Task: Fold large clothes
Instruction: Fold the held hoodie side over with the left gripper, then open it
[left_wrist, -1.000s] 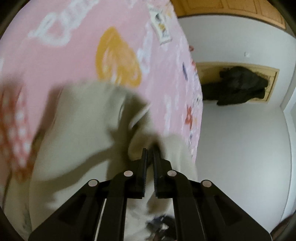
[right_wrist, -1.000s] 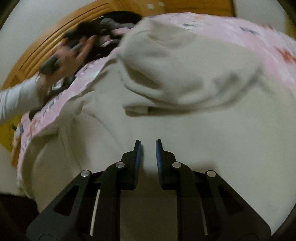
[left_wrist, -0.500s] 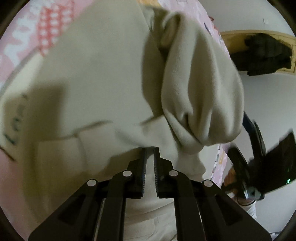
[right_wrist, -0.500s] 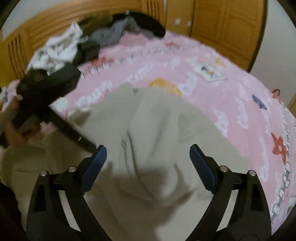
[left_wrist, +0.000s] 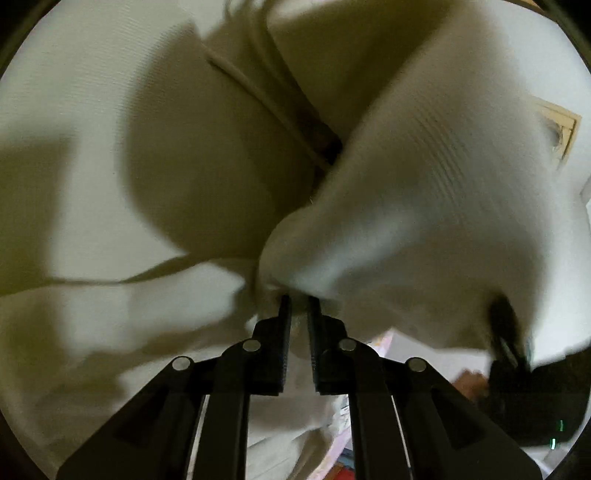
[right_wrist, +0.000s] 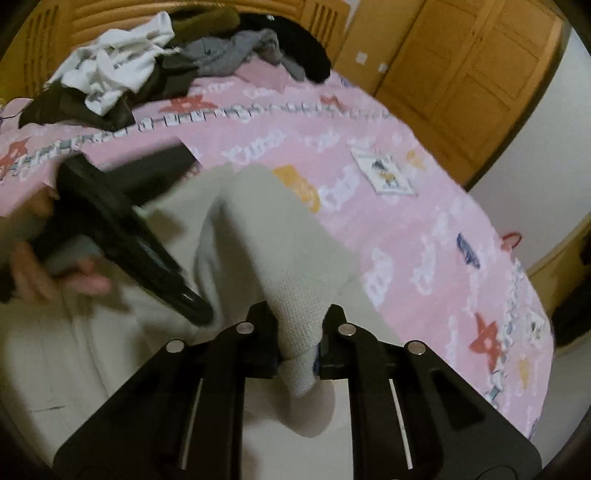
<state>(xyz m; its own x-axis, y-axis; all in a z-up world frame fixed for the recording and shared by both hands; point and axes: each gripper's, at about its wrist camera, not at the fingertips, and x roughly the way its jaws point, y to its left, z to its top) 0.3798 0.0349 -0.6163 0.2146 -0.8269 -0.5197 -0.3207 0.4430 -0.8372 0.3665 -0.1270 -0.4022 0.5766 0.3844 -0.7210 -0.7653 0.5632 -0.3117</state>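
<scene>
A large cream hooded sweatshirt (right_wrist: 258, 229) lies on the pink bed cover (right_wrist: 388, 206). My right gripper (right_wrist: 298, 332) is shut on a bunched fold of its cream fabric and holds it raised off the bed. My left gripper (left_wrist: 298, 306) is shut, its tips pressed into a fold of the same sweatshirt (left_wrist: 424, 206), which fills nearly the whole left wrist view. The left gripper's black body and the hand holding it (right_wrist: 110, 229) show at the left of the right wrist view, above the sweatshirt.
A heap of white, grey and dark clothes (right_wrist: 166, 66) lies at the far end of the bed by the wooden headboard. Wooden wardrobe doors (right_wrist: 461, 74) stand at the back right. The bed's edge and a white wall (right_wrist: 546, 166) are on the right.
My right gripper was wide open half a second ago and has shut on a fold of the sweatshirt and lifted it. My left gripper has moved in close against the fabric.
</scene>
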